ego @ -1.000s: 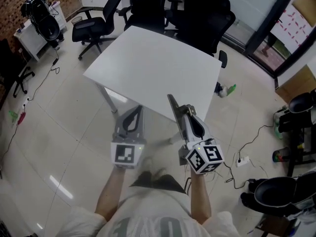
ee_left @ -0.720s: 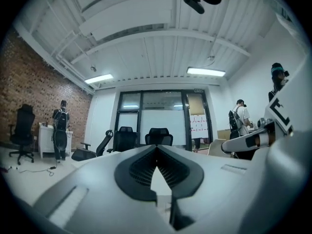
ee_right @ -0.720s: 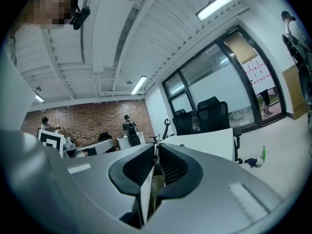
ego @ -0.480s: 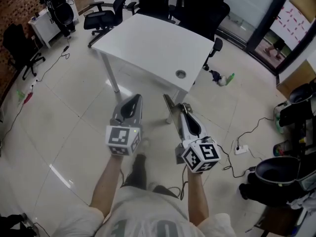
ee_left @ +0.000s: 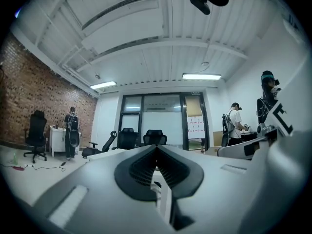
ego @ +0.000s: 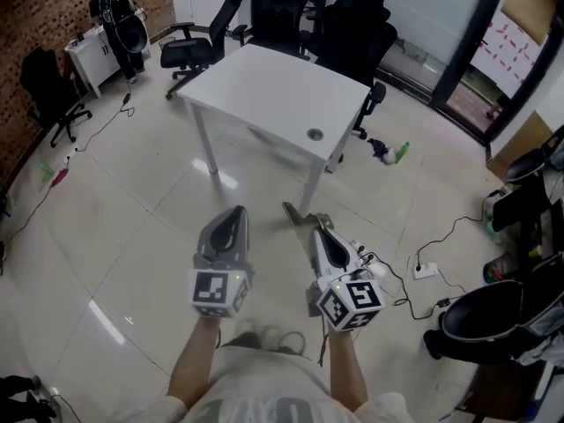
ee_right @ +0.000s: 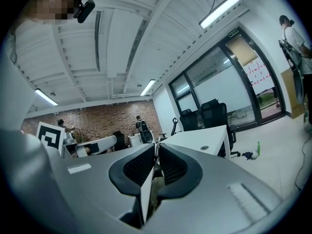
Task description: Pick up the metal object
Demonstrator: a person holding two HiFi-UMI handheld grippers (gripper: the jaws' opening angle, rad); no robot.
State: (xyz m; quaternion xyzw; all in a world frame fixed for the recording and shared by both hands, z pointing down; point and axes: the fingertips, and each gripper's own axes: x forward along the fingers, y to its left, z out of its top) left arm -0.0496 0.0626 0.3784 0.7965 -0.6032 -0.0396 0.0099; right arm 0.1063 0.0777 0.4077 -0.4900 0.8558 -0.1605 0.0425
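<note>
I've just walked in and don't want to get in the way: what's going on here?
A person holding two grippers stands on the tiled floor, apart from the white table. The right gripper has its jaws shut on a flat metal strip, held up off the floor. The left gripper is shut with nothing between its jaws.
</note>
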